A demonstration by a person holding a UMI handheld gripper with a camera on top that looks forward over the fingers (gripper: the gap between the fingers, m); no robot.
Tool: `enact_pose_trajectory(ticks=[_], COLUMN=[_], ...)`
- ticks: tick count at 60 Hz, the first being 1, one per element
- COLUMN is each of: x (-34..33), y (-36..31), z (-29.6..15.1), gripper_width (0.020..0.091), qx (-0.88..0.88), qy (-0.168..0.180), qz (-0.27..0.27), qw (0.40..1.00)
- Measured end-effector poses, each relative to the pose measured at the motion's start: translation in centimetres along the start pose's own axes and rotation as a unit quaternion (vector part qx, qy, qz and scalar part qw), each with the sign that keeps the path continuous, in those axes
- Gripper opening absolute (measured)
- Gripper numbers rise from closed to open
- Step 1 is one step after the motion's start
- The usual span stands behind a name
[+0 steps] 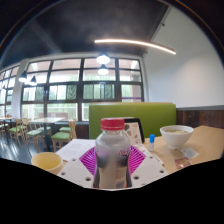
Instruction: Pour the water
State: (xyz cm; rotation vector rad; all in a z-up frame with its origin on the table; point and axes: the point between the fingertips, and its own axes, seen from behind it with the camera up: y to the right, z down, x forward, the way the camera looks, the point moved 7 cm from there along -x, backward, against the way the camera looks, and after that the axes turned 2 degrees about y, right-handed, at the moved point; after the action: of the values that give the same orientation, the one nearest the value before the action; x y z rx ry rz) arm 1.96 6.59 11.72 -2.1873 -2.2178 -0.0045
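A clear plastic bottle (112,152) with a red cap stands upright between my fingers, held above the table. My gripper (112,162) is shut on the bottle, with the magenta pads (88,160) pressing its sides. A white bowl (177,135) rests on the wooden table (205,140) beyond the fingers to the right. A pale yellow cup or bowl (46,161) sits low to the left of the fingers.
A green booth seat (135,117) runs behind the table. White paper or a tray (78,148) lies behind the bottle. Chairs and tables (35,130) fill the room at the left under large windows (60,90).
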Motion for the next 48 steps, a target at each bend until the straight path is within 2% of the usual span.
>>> enact_pose_trajectory(ticks=[1,6,7,14,17,22,26,27,29,31,36,48], x=[0.1,0.6,0.1,0.5,0.5,0.0,-1.0,-1.2,-1.9,-2.7,-5.7,-18.0], y=[-0.6,-1.5,-0.9,-1.3,-1.3,-1.3,-0.3,-0.4,-0.7,-1.1,-1.5,-2.7], z=[0.5,0.6,1.9,1.5,1.5,1.7,2.1,2.1,1.9,1.5,-0.3,-3.6], gripper_width=[0.0365,0.0378,0.0378,0.0396,0.0433,0.053,0.0703,0.0766,0.083,0.0846,0.0833,0.0838], qx=[0.001,-0.002,0.0,0.003,0.004,0.002,-0.01,-0.009,-0.005,-0.004,-0.016,-0.005], qy=[0.01,0.005,0.007,0.005,0.007,0.009,-0.016,-0.02,-0.021,-0.019,-0.011,0.011], qz=[-0.001,0.002,0.001,0.002,0.003,0.003,-0.002,-0.005,-0.01,-0.015,-0.012,-0.023], qw=[1.0,1.0,1.0,1.0,1.0,1.0,1.0,1.0,1.0,1.0,1.0,1.0])
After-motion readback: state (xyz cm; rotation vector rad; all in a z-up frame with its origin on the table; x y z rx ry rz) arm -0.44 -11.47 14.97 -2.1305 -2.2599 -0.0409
